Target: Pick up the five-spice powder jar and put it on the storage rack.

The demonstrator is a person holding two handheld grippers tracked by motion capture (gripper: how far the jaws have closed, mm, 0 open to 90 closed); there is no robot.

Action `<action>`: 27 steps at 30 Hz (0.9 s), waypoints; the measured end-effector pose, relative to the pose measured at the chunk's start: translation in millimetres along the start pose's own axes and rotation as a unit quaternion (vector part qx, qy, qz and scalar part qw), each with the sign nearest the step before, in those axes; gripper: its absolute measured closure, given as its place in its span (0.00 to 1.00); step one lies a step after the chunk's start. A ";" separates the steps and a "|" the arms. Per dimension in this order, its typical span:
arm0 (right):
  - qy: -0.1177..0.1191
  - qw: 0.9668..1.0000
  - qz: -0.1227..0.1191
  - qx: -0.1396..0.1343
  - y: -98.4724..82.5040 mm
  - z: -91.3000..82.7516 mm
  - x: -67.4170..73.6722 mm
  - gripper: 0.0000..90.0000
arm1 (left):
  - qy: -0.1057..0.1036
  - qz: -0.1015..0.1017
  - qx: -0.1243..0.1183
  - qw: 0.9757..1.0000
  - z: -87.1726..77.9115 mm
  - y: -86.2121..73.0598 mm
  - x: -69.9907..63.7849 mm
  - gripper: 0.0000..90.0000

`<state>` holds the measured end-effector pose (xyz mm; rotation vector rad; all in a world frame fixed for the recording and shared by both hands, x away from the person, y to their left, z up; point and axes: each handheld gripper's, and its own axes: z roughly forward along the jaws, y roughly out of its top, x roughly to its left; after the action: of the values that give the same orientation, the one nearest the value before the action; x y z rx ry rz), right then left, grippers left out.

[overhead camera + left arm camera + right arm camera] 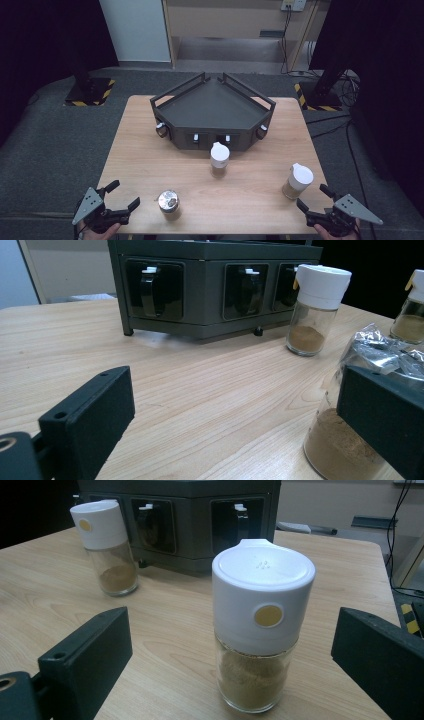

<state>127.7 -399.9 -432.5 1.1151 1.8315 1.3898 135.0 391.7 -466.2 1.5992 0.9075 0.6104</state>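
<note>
Spice jars are the things at hand: from the high view, a white-capped jar (297,182) stands near the table's right front corner, just ahead of the right gripper (315,200), a foil-topped jar (169,205) stands at the front edge just right of the left gripper (120,196), and a third white-capped jar (219,159) stands mid-table, close before the dark rack (212,112). Bare wood (140,160) lies open between the jars and along the left side. Both grippers hover at the front edge with jaws spread wide, holding nothing. The left gripper view adds what the high one cannot: crinkled foil on the near jar (367,405), brown powder low in its glass, the jar partly behind the right-hand jaw, and the rack's (200,285) front recesses with white-tipped knobs. The right gripper view shows its jar (260,625) standing upright between the open jaws, untouched, with a small yellow dot on the cap and tan powder filling the lower glass.
</note>
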 end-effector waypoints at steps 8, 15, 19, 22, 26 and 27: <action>-0.001 1.000 0.001 0.002 -0.6 0.1 -0.6 0.02 | 0.000 -0.003 0.001 1.000 0.5 0.4 0.2 0.01; -0.004 1.000 -0.011 0.001 0.6 -0.2 3.3 0.02 | -0.005 -0.004 -0.002 1.000 -0.7 -0.7 1.5 0.01; -0.005 1.000 -0.012 0.003 1.2 -1.4 4.1 0.02 | -0.005 -0.007 -0.001 1.000 -1.1 -0.6 1.9 0.01; -0.006 1.000 -0.008 0.000 0.2 -0.9 2.7 0.02 | -0.002 -0.015 0.003 1.000 -1.5 0.2 2.6 0.01; -0.008 1.000 -0.007 0.001 0.3 -1.5 3.2 0.02 | -0.003 -0.023 0.002 1.000 -1.6 -0.2 4.4 0.01; -0.007 1.000 -0.007 0.001 0.3 -1.6 3.1 0.02 | -0.004 -0.026 0.000 1.000 -2.2 -0.4 5.0 0.01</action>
<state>124.9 -398.0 -431.6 1.1083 1.8275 1.3681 136.0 397.1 -466.5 1.5721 0.9407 0.5677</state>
